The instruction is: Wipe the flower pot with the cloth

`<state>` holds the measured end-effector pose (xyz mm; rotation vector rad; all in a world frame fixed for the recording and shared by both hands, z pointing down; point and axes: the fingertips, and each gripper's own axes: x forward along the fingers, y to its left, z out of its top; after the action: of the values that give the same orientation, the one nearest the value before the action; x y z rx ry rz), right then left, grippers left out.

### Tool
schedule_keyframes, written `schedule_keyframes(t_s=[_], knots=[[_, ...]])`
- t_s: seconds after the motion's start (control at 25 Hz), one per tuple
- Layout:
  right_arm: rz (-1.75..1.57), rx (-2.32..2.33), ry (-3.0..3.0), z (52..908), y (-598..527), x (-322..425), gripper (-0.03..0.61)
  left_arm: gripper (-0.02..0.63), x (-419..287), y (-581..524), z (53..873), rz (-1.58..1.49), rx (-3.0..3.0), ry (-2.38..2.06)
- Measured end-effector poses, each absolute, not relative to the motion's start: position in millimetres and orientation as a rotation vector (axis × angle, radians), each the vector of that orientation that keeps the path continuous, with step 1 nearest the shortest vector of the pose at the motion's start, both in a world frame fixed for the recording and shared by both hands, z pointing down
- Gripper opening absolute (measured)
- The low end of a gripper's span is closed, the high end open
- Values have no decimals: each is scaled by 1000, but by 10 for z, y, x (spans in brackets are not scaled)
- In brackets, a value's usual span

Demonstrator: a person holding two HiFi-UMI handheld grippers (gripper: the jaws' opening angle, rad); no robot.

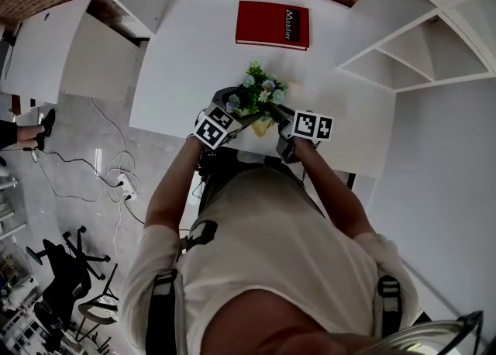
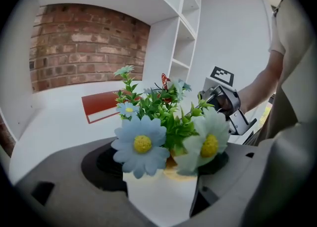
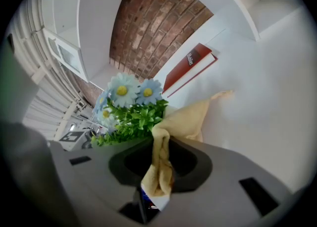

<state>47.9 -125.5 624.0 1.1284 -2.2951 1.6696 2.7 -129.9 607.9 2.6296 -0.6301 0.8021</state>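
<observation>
A white flower pot (image 2: 159, 197) with green leaves and pale blue daisies (image 2: 141, 144) sits between the jaws of my left gripper (image 2: 161, 169), which is shut on its sides. In the head view the flowers (image 1: 260, 96) rise between both grippers just past the table's front edge. My right gripper (image 3: 157, 174) is shut on a yellow cloth (image 3: 185, 119), whose loose end hangs forward beside the leaves (image 3: 132, 119). The left gripper view has the right gripper (image 2: 224, 103) close behind the flowers on the right. In the head view the cloth (image 1: 262, 125) shows below the flowers.
A red book (image 1: 272, 24) lies at the back of the white table (image 1: 186, 59). White shelving (image 1: 418, 51) stands at the right, and a brick wall (image 2: 84, 42) runs behind. Cables and a chair (image 1: 66, 268) are on the floor to the left.
</observation>
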Motion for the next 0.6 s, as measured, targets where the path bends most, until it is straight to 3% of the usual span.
schedule_keyframes(t_s=[0.6], knots=[[1710,1092,-2166,6616,-1082,444,92,368,-80,-1192,5949,684,2585,-700]])
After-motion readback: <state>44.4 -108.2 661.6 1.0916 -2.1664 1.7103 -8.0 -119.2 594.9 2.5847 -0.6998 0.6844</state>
